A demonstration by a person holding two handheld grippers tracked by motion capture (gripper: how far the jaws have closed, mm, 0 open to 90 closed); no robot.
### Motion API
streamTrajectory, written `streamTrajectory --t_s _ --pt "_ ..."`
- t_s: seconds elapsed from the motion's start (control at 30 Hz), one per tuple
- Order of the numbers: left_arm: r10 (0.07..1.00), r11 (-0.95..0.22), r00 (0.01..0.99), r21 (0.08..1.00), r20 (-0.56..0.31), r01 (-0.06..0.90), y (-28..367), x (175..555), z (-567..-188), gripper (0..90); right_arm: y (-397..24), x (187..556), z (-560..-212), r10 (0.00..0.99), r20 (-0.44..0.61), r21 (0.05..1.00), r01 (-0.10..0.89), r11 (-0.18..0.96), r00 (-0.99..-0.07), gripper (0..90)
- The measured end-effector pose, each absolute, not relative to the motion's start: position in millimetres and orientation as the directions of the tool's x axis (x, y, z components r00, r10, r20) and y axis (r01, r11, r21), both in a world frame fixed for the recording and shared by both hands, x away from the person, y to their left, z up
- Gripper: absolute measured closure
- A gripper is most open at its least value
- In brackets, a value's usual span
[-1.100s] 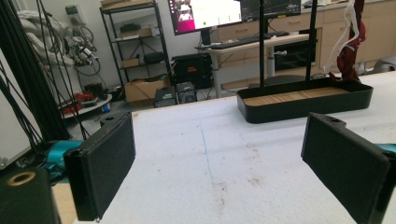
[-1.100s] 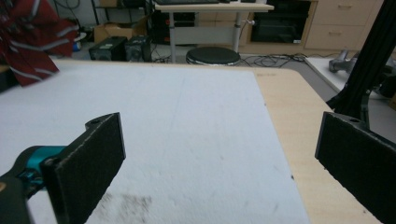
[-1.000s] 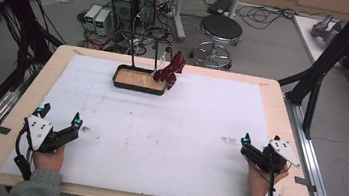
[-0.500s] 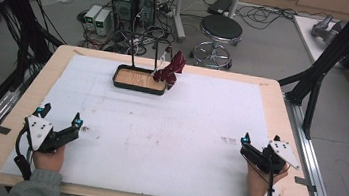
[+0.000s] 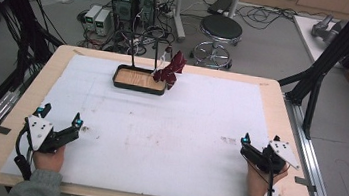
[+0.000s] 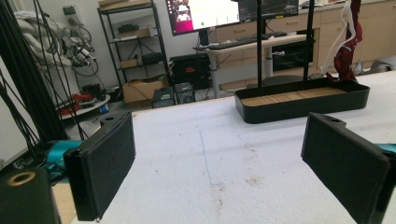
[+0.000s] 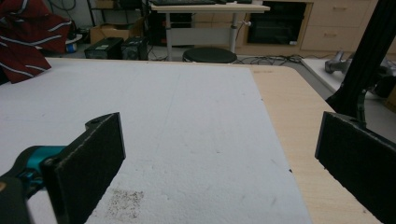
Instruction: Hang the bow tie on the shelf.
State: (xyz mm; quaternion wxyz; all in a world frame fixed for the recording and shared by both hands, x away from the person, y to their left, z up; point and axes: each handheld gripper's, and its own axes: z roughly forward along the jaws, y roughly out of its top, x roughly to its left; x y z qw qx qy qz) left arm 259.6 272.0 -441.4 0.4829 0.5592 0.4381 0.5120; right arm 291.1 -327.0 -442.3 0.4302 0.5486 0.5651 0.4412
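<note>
Nothing moved over the past second: both tools parked at the near corners of the white foam-covered table (image 5: 183, 129), work apparently not yet begun. Left gripper (image 5: 61, 119) resting near the left edge, jaws spread wide and empty; right gripper (image 5: 260, 145) near the right edge, likewise agape with nothing between the pads. Well apart from both, at the far side of the table, a shallow black tray (image 5: 140, 80) with a wooden floor, empty as far as can be seen, two thin black uprights rising from it. Dark red striped cloth (image 5: 170, 70) draped from that rack at the tray's right end, a white cord hanging beside it. Likely next: a long reach forward toward cloth.
</note>
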Motion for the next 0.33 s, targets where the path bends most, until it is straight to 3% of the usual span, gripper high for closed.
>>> streamTrajectory --t_s 0.33 --pt "0.985 -0.143 0.093 0.990 0.143 -0.008 272.3 260.0 -441.4 10.3 -327.4 292.4 -443.3 1.000 0.003 0.968 0.249 0.004 -0.027 0.5"
